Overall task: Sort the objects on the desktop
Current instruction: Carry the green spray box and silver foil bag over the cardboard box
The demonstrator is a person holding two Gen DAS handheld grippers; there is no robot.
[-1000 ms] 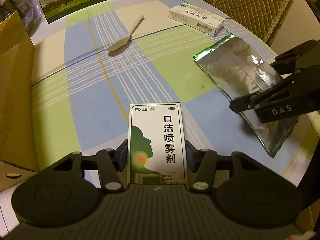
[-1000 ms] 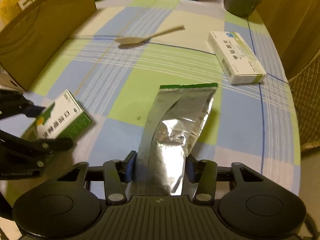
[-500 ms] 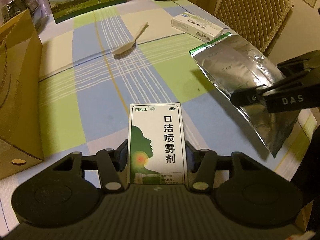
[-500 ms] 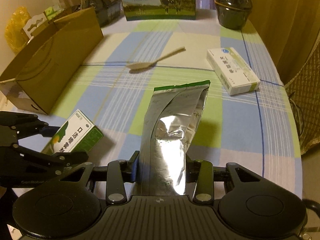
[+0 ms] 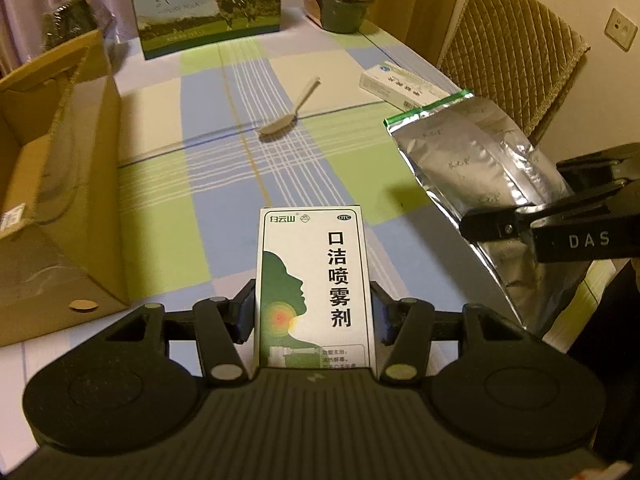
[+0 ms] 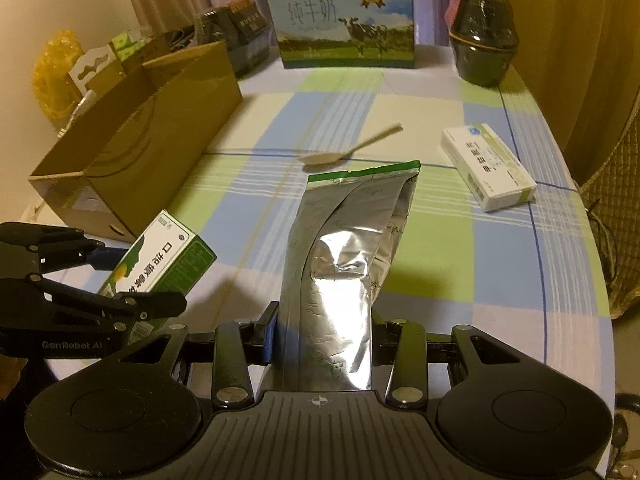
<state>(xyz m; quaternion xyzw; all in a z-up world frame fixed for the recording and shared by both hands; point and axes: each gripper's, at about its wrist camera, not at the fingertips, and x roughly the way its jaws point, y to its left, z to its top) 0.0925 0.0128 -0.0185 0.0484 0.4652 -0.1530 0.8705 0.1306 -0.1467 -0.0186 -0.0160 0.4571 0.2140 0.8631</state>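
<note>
The left claw (image 5: 314, 316) is closed on the lower end of a green-and-white throat spray box (image 5: 316, 280), its pads pressing the box's two long sides, with the printed face up and most of the box sticking out ahead of the claw. The right claw (image 6: 324, 336) is clamped across the bottom of a silver foil pouch (image 6: 348, 248), which stretches forward from it with the green-edged seal at the far end. Both things look lifted clear of the checked surface (image 6: 480, 264).

The open cardboard box (image 5: 52, 184) stands ahead and to the left of the left claw, so it is the likely place for whatever is being sorted. To do this carry well, keep both grips firm. The pouch is limp and creased, so its free end may droop and catch on the box wall; raise it above the rim before crossing over. Bring the spray box in first, since the left claw is nearer, and keep the two claws well apart so they do not collide.

A wooden spoon (image 6: 348, 152) and a white medicine box (image 6: 488, 168) lie beyond the right claw, still to be sorted.
</note>
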